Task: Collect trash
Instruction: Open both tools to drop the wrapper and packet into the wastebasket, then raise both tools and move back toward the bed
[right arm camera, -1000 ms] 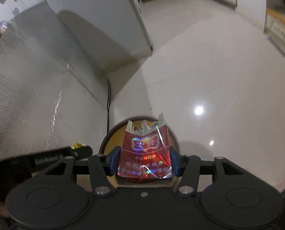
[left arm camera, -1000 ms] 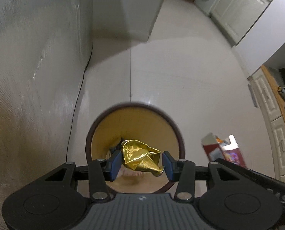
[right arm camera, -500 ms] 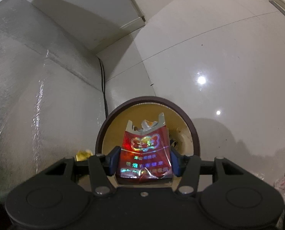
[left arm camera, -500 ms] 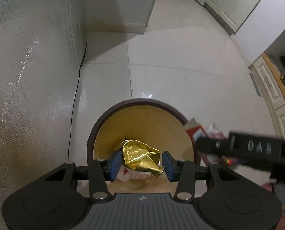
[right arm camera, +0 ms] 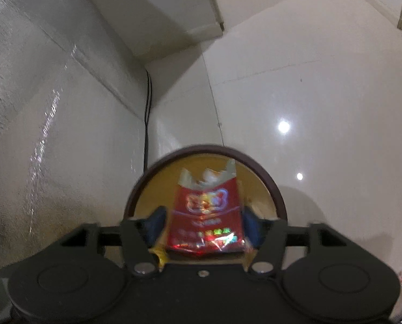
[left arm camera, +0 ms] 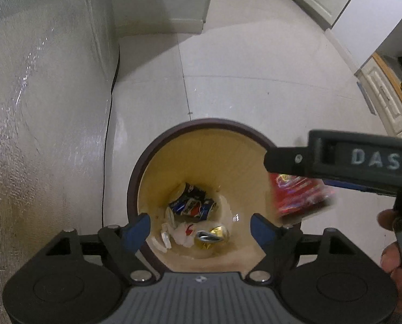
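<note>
Already the greater part of this round is done. The left tool (left arm camera: 199, 225) is spread wide with nothing between its blue pads, its jaws having just been opening, and the gold foil wrapper (left arm camera: 213, 236) is seen lying at the bottom of the bin (left arm camera: 201, 124), beside a crushed blue can (left arm camera: 194, 202) and some white scraps (left arm camera: 174, 233).

The right tool (right arm camera: 203, 225) has likewise just been opening. The red packet (right arm camera: 207, 213) is still seen between its pads, blurred, with gaps at both sides, so it is judged released and dropping, not yet settled in the bin.

The packet's long axis runs along the tool's pointing line, torn silver end directed away, down into the bin's mouth. Whether more litter is left on the floor (left arm camera: 254, 81) cannot be told.
</note>
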Available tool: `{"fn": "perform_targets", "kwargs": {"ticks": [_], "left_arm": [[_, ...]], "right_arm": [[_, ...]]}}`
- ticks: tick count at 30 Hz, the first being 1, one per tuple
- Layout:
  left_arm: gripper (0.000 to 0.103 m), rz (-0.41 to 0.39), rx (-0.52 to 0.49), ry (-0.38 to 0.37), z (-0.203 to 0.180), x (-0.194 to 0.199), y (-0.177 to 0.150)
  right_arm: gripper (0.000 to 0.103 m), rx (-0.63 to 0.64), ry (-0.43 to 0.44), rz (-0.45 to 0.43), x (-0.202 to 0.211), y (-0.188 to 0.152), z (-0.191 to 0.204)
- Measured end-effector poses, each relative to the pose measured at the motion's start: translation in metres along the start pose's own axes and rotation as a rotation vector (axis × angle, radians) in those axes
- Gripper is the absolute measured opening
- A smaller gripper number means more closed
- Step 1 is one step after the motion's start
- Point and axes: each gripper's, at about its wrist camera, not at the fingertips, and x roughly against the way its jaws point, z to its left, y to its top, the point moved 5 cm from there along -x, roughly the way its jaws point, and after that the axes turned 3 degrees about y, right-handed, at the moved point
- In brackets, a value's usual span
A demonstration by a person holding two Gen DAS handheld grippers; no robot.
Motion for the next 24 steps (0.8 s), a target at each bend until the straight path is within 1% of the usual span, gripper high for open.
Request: {"fn": "perform_targets", "kwargs": {"ticks": [2, 11, 13, 15, 17, 19, 24], "left_arm": [[0.082, 0.01, -0.002, 0.006, 0.001, -0.002, -0.002], [0.086, 0.042, 0.019, 0.022, 0.006, -0.006, -0.006], [0.086, 0.047, 0.023, 0.028, 0.006, -0.005, -0.007], [0.086, 0.053, 0.031, 0.032, 0.008, -0.005, -0.008], [0.087, 0.057, 0.042, 0.034, 0.009, -0.006, -0.009], [0.093, 0.063, 0.046, 0.036, 0.01, -0.005, -0.011], [0.103, 0.07, 0.061, 0.063, 0.014, -0.003, -0.014]], "right_arm": [[0.084, -0.002, 0.013, 0.006, 0.001, -0.003, -0.002], [0.085, 0.038, -0.019, 0.067, -0.002, -0.021, -0.015], [0.087, 0.044, -0.016, 0.073, -0.002, -0.022, -0.017], [0.094, 0.051, -0.015, 0.08, -0.001, -0.023, -0.018], [0.096, 0.067, -0.023, 0.081, 0.002, -0.027, -0.019], [0.097, 0.078, -0.037, 0.077, 0.006, -0.029, -0.021], [0.103, 0.075, -0.049, 0.07, 0.015, -0.035, -0.028]]}}
